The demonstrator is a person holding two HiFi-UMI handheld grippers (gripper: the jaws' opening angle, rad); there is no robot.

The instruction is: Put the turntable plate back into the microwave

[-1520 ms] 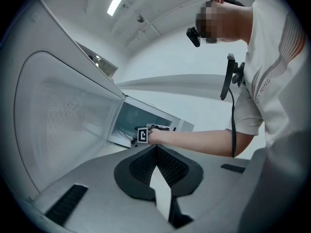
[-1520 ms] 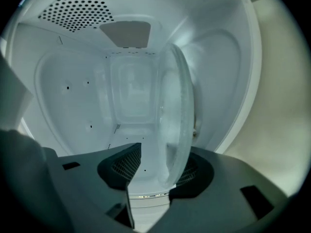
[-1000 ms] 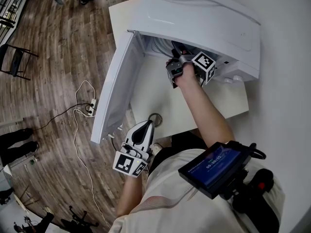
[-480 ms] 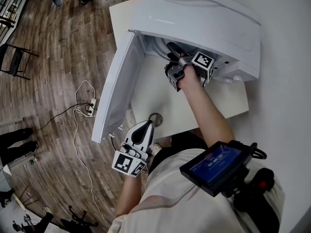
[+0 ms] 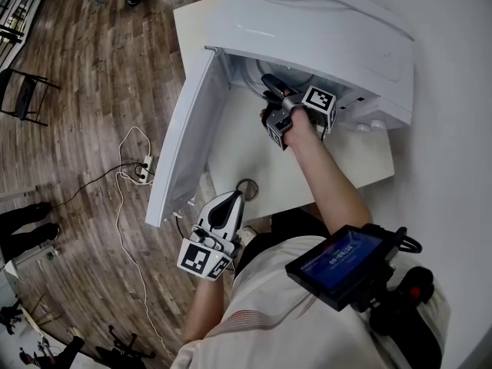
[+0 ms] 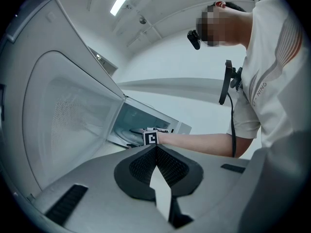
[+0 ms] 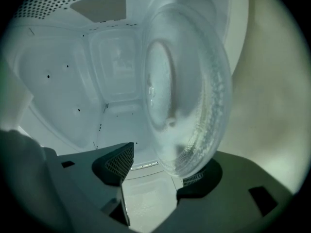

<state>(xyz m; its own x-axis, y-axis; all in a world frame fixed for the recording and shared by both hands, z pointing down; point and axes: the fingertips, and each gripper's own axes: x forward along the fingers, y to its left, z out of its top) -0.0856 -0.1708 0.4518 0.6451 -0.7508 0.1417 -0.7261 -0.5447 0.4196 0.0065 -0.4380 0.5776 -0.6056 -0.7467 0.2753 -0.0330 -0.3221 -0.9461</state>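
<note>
The white microwave [image 5: 323, 29] stands on a white table [image 5: 254, 167] with its door [image 5: 184, 129] swung wide to the left. My right gripper [image 5: 270, 87] reaches into the cavity. In the right gripper view the clear glass turntable plate [image 7: 187, 86] fills the space ahead, its rim lying against the right pad [image 7: 197, 178]. The left pad [image 7: 121, 161] stands well apart from it, so the right gripper [image 7: 160, 166] is open. My left gripper [image 5: 231, 202] hangs below the table's front edge. Its jaws [image 6: 155, 149] are shut on nothing and point toward the microwave.
A power strip [image 5: 144, 171] with a white cable lies on the wooden floor left of the table. A dark chair [image 5: 23, 98] stands at the far left. A small round object [image 5: 246, 188] sits at the table's front edge. A screen device [image 5: 338, 264] hangs on the person's chest.
My right gripper has pushed a little deeper into the microwave cavity, upward in the head view. The left gripper has stayed where it was.
</note>
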